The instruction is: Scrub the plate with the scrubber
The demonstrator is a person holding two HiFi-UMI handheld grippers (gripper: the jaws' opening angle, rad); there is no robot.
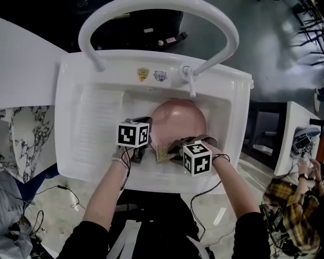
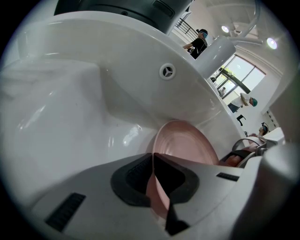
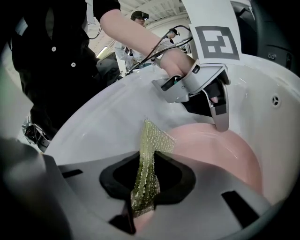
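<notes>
1. Pinching a strip of yellow-green mesh, the right gripper point(image 3: 149, 159) is seen with its jaws closed on the scrubber point(image 3: 152, 136). The mesh is held upright and pokes out past the jaw tips at the centre of the right gripper view.
2. The left gripper point(image 2: 153, 157) is shown with its jaws almost together, clamped on the rim of the pink plate point(image 2: 187, 145). The plate is held tilted on edge and runs from the lower centre of the left gripper view up toward the centre right.
3. In the right gripper view the plate fills the lower right, just beside the scrubber. Whether the two touch cannot be told. The left gripper is seen at the plate's far rim, in the upper right of that frame.
4. In the head view the plate is found at the centre of the frame, inside the white sink point(image 1: 91, 126) and just below the tap point(image 1: 190, 83). Both grippers are placed at its lower edge, with the scrubber between them.
5. An overflow hole point(image 2: 167, 71) is seen on the sink wall, upper centre of the left gripper view.
6. A white arched bar point(image 1: 152, 7) is carried across the top of the head view, above the sink.
</notes>
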